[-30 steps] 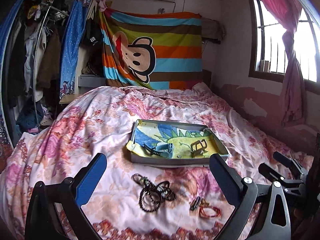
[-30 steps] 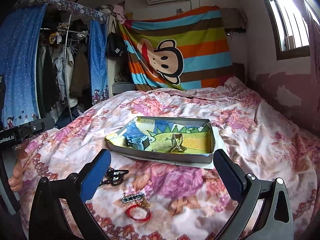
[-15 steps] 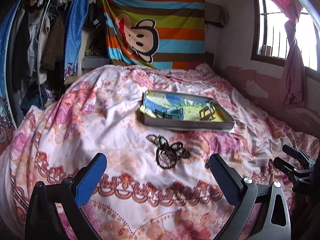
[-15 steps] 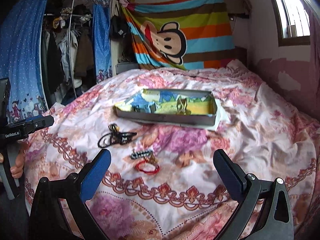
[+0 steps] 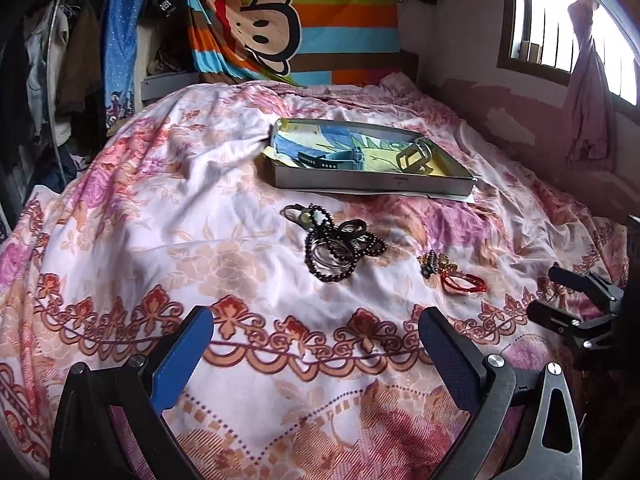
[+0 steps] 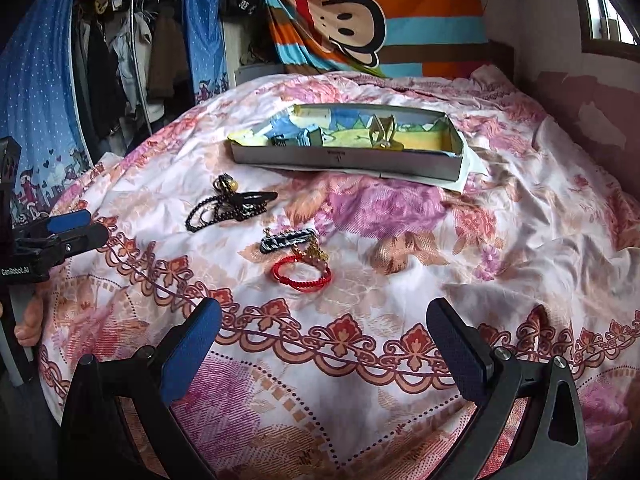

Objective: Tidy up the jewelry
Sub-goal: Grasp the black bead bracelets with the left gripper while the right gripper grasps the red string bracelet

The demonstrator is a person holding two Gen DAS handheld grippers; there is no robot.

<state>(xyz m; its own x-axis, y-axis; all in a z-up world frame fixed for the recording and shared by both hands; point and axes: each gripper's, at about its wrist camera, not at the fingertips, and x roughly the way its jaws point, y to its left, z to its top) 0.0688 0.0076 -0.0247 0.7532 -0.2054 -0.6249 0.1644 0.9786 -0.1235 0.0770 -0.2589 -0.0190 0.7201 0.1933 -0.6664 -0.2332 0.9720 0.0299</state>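
A shallow grey box [image 5: 372, 182] [image 6: 344, 160] with a cartoon lining sits mid-bed; inside lie a dark hair clip [image 5: 320, 159] and a gold claw clip [image 5: 416, 156] [image 6: 382, 130]. In front of it on the floral bedspread lies a tangle of black bead bracelets and clips [image 5: 340, 246] [image 6: 228, 208]. Further right are a black barrette [image 6: 286, 238], a gold chain [image 6: 316, 254] and a red cord bracelet [image 5: 464, 282] [image 6: 302, 274]. My left gripper [image 5: 316, 334] and right gripper [image 6: 324, 328] hover open and empty near the bed's front edge, well short of the jewelry.
A floral bedspread [image 5: 160, 208] covers the bed. A striped monkey blanket [image 5: 288, 20] hangs behind it. A clothes rack [image 6: 120, 52] stands at the left, a window with a pink curtain [image 5: 588, 92] at the right. A hand [image 6: 30, 320] holds the left gripper's handle.
Both grippers have drawn back from the box toward the foot of the bed, so the box and jewelry now lie farther ahead. Both stayed open and empty.
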